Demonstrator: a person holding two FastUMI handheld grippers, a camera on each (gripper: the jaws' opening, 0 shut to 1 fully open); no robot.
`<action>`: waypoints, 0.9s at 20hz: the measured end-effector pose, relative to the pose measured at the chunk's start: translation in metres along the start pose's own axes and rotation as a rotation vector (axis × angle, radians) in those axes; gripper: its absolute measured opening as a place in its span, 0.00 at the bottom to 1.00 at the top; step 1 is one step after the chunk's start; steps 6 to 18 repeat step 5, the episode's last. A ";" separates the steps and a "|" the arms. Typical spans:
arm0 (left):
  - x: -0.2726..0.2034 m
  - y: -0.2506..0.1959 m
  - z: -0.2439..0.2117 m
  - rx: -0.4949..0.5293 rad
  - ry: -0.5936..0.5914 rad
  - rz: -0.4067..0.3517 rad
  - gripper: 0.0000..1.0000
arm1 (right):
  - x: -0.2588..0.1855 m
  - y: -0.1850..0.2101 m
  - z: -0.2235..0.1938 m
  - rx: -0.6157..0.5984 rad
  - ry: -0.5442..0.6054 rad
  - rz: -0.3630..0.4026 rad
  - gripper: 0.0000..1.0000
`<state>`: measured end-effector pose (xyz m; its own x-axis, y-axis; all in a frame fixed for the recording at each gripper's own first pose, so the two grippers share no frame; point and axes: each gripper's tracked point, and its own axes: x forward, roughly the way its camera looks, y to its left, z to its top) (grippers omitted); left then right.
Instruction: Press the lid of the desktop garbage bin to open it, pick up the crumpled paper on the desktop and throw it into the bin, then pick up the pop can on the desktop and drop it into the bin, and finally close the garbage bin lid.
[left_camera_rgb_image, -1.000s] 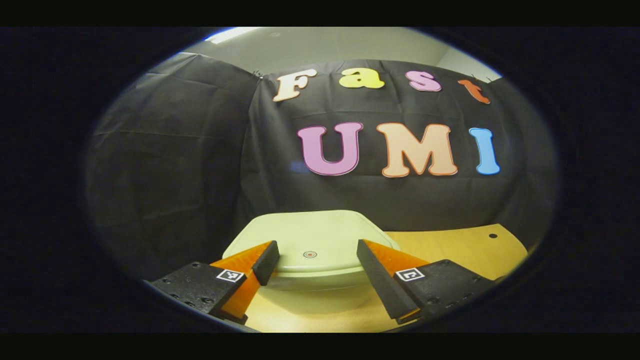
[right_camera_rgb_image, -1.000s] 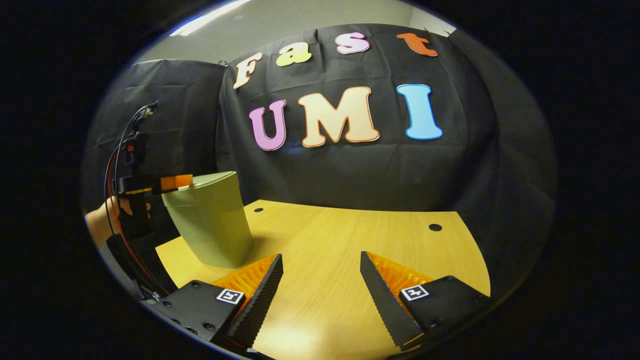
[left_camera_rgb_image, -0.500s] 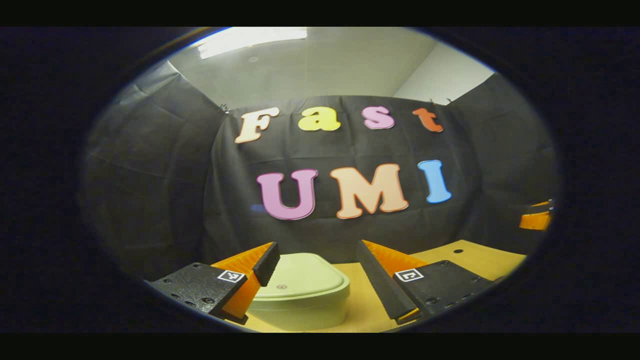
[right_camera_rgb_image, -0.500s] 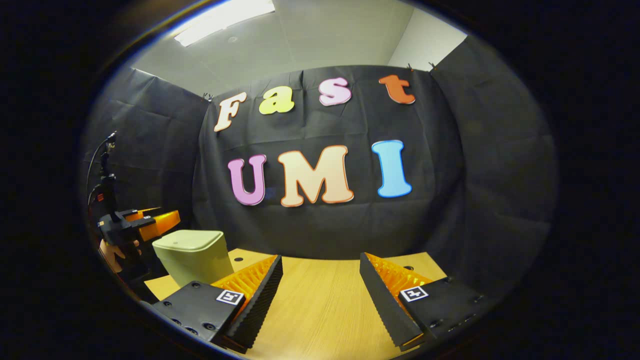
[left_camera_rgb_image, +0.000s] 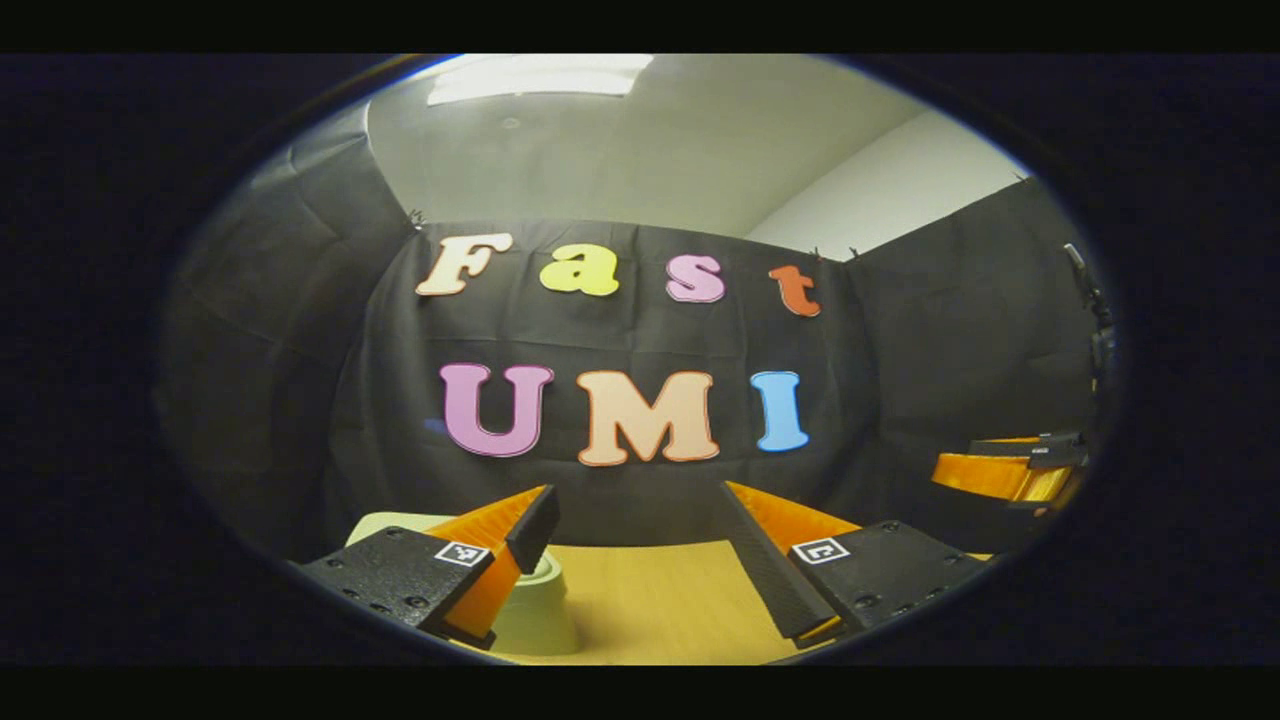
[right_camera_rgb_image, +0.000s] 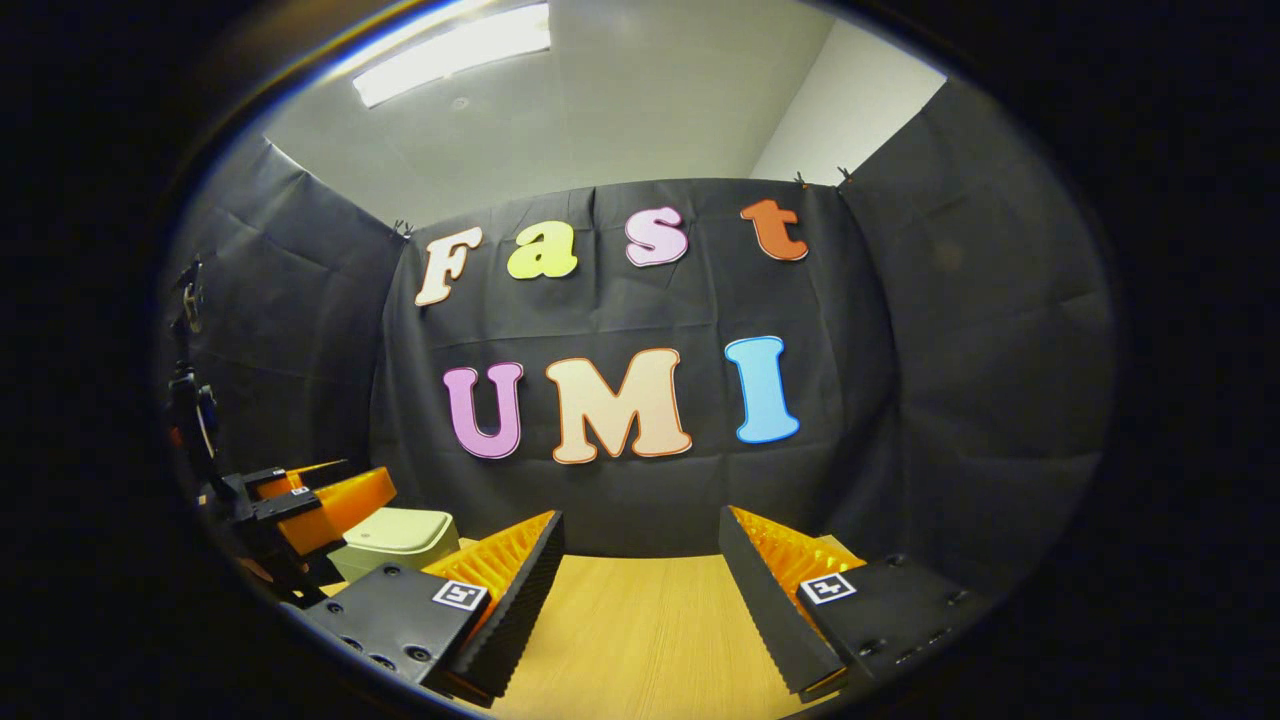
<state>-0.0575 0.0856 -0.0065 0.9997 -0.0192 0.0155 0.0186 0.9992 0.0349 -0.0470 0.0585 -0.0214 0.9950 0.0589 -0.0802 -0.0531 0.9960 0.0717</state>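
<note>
The pale green garbage bin (right_camera_rgb_image: 398, 538) stands on the wooden desktop (right_camera_rgb_image: 640, 630) at the left, its lid down. In the left gripper view the bin (left_camera_rgb_image: 535, 605) sits low at the left, partly behind my left gripper's near finger. My left gripper (left_camera_rgb_image: 640, 555) is open with nothing between its fingers, held back from the bin and off to its right. My right gripper (right_camera_rgb_image: 640, 590) is also open and empty over the bare wood. Each view catches the other gripper at its edge: the left gripper (right_camera_rgb_image: 300, 505) beside the bin, the right gripper (left_camera_rgb_image: 1010, 470) at the far right.
Black cloth walls close the booth behind and on both sides of the desktop (left_camera_rgb_image: 660, 600). Cables (right_camera_rgb_image: 185, 390) rise from the left gripper at the left edge of the right gripper view.
Both grippers have pulled back and tilted upward. The bin has shrunk and slid to the lower left in both views, and more ceiling shows. Both stay open.
</note>
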 end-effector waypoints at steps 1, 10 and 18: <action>-0.001 -0.002 0.002 -0.005 -0.005 -0.008 0.95 | -0.002 0.000 0.005 0.003 -0.012 -0.004 0.97; -0.005 -0.011 0.003 0.009 -0.021 -0.034 0.94 | -0.010 -0.003 0.008 -0.020 -0.031 -0.013 0.97; -0.005 -0.011 0.003 0.009 -0.021 -0.034 0.94 | -0.010 -0.003 0.008 -0.020 -0.031 -0.013 0.97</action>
